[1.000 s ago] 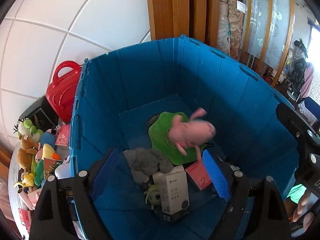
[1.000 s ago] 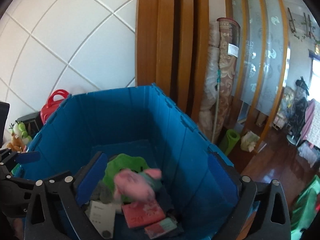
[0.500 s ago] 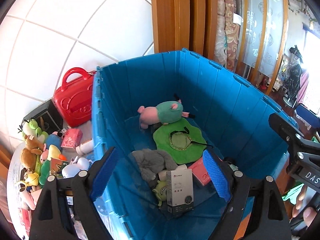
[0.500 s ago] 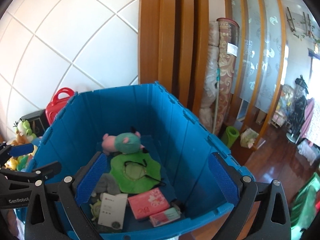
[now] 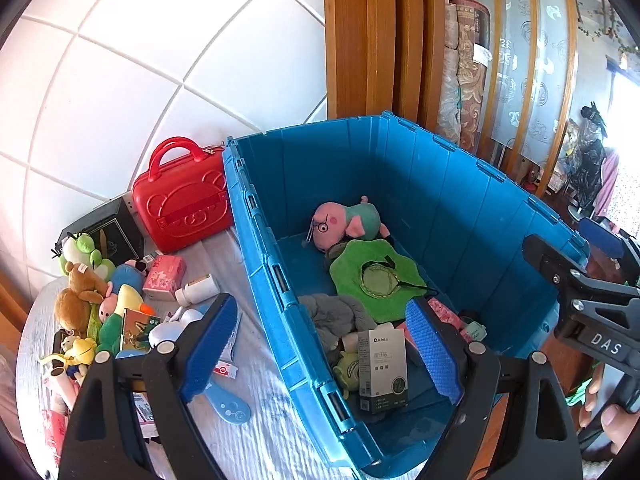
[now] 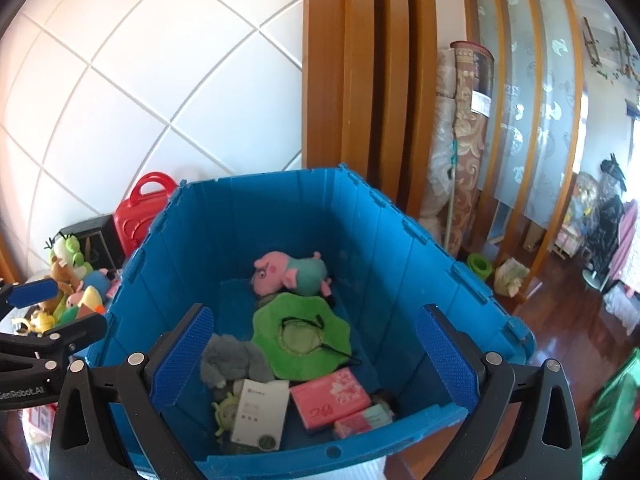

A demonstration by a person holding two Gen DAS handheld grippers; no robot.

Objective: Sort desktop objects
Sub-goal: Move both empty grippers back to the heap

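A big blue crate [image 5: 460, 200] [image 6: 404, 248] stands on the table. Inside lie a pink pig plush [image 5: 344, 222] [image 6: 290, 270] at the far end, a green felt hat [image 5: 376, 274] [image 6: 300, 332], a grey plush [image 5: 336, 314] [image 6: 232, 360], a white box [image 5: 382, 364] [image 6: 260, 412] and a pink tissue pack [image 6: 330, 398]. My left gripper [image 5: 320, 344] is open and empty above the crate's left wall. My right gripper [image 6: 316, 356] is open and empty above the crate's near end.
Left of the crate on the table [image 5: 256, 424] are a red toy case [image 5: 184, 204], a black box [image 5: 104, 228], several plush toys [image 5: 86, 280], a pink tissue pack [image 5: 164, 278] and a small white bottle [image 5: 198, 290]. A white tiled wall and wooden posts stand behind.
The pink pig plush fell from mid-air and now lies still at the crate's far end. Both grippers have pulled back and up; the left has shifted left over the crate wall.
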